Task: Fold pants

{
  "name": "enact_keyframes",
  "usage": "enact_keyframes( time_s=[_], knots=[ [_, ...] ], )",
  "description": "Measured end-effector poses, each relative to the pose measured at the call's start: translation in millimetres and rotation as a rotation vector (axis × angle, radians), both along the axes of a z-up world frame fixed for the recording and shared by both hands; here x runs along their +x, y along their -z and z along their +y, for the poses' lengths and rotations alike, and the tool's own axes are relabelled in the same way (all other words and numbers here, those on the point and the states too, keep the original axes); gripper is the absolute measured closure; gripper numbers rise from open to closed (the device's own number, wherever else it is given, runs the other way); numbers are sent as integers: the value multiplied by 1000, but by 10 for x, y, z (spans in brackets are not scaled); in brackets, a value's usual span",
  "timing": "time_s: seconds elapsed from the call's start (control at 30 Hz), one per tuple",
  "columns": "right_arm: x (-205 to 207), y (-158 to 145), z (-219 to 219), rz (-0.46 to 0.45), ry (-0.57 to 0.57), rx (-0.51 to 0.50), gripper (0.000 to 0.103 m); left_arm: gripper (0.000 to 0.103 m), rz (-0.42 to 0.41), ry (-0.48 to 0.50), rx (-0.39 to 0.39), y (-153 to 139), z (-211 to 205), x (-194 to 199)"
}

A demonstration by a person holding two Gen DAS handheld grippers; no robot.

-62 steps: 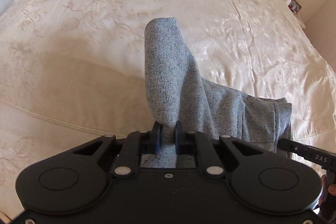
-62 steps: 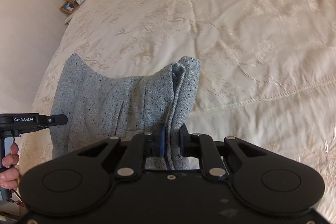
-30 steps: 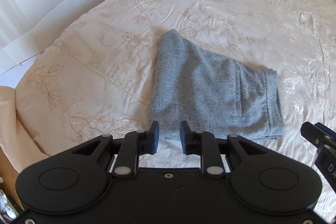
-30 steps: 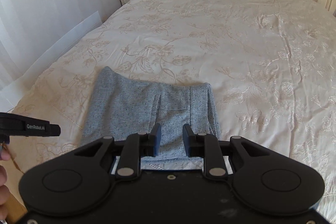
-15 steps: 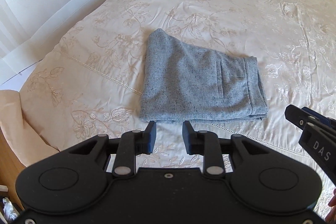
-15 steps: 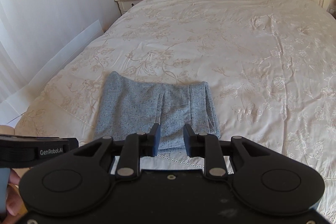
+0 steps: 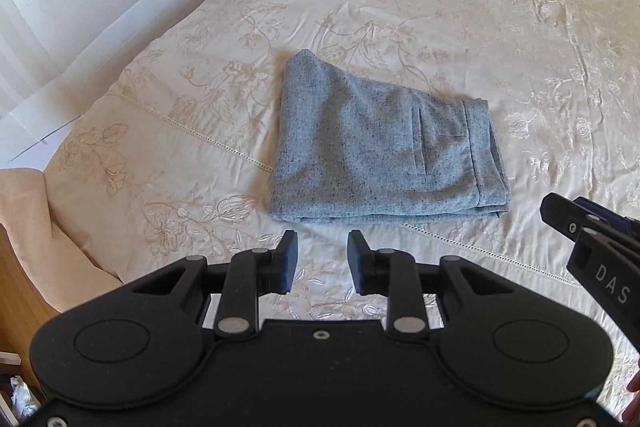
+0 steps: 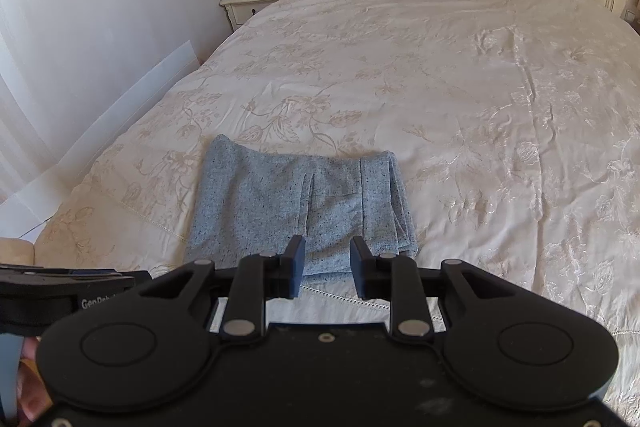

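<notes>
Pants [image 7: 384, 151] folded flat on bedspread [image 7: 500, 27]; left gripper [image 7: 322, 255] and right gripper [image 8: 327, 259] near them, fingers apart, empty. Withdraw clear of pants, avoid snagging.

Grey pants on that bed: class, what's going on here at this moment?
A person holds a claw in each hand above a bed with an embroidered cream bedspread. The grey pants lie folded into a compact bundle near the foot of the bed. The left claw and the right claw are both open with nothing between their fingers, hovering clear of the pants. The fold looks finished.
</notes>
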State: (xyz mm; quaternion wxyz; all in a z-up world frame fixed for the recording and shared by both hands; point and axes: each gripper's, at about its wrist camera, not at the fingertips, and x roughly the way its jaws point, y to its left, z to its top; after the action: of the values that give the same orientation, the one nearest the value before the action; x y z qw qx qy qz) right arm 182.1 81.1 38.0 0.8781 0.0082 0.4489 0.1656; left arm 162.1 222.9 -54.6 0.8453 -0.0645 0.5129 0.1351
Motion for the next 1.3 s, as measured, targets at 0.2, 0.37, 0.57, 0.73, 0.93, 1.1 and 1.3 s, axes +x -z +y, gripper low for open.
enact_keyframes(
  time_s=[0.2,0.37,0.57,0.73,0.93,1.1,1.3],
  knots=[
    [-16,-14,33,-5,-14,-2,76,65,2,-7,7,-2,21,-20],
    [-43,-5,78,0,-30,-15,76,65,11,1,12,15,24,-33],
    [-50,9,126,17,-37,-43,76,65,15,8,25,18,-1,-58],
    [-67,29,142,27,-38,-65,75,65,14,12,38,9,-13,-67],
    [-69,30,113,35,-27,-71,75,65,22,25,47,13,-23,-67],
    [-56,29,91,38,-23,-73,75,65,26,33,54,19,-40,-69],
    [-38,37,88,42,-25,-73,75,65,32,36,57,22,-43,-62]
  ],
)
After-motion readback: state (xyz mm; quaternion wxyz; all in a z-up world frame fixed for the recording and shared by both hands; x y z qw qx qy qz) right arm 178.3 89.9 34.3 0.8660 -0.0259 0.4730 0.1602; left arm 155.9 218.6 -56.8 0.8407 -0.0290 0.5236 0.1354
